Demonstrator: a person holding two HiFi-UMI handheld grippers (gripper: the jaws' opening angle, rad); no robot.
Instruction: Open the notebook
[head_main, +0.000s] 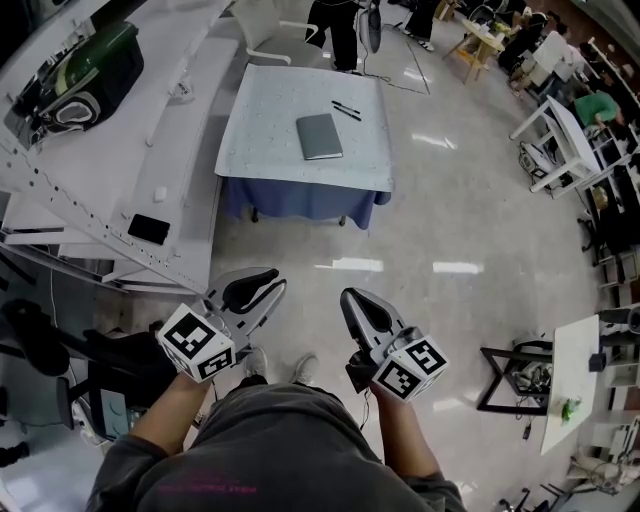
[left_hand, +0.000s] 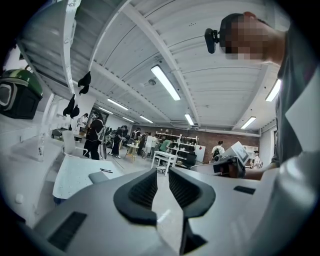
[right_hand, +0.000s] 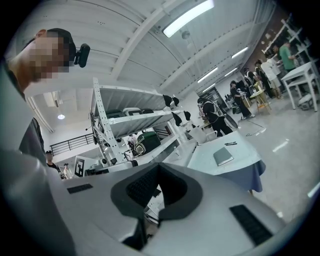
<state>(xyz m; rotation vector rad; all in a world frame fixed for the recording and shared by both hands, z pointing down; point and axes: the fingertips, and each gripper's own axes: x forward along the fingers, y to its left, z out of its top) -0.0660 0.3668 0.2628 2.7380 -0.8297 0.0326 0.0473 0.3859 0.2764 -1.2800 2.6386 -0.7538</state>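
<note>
A closed grey notebook (head_main: 319, 136) lies flat on a table with a pale cloth (head_main: 262, 130), far ahead of me across the floor. Two black pens (head_main: 346, 110) lie just beyond it. The notebook (left_hand: 98, 176) shows small in the left gripper view, and the notebook (right_hand: 223, 156) shows small again in the right gripper view. I hold my left gripper (head_main: 262, 287) low near my body, and its jaws stand slightly apart with nothing between them (left_hand: 161, 172). My right gripper (head_main: 352, 298) is beside it with its jaw tips meeting and nothing held (right_hand: 159, 169). Both are well short of the table.
A metal shelf rack (head_main: 110, 180) runs along the left, holding a green bag (head_main: 90, 60) and a black phone (head_main: 148, 229). A white chair (head_main: 265, 30) and people stand behind the table. White tables (head_main: 560, 130) and a black stand (head_main: 510, 375) are on the right.
</note>
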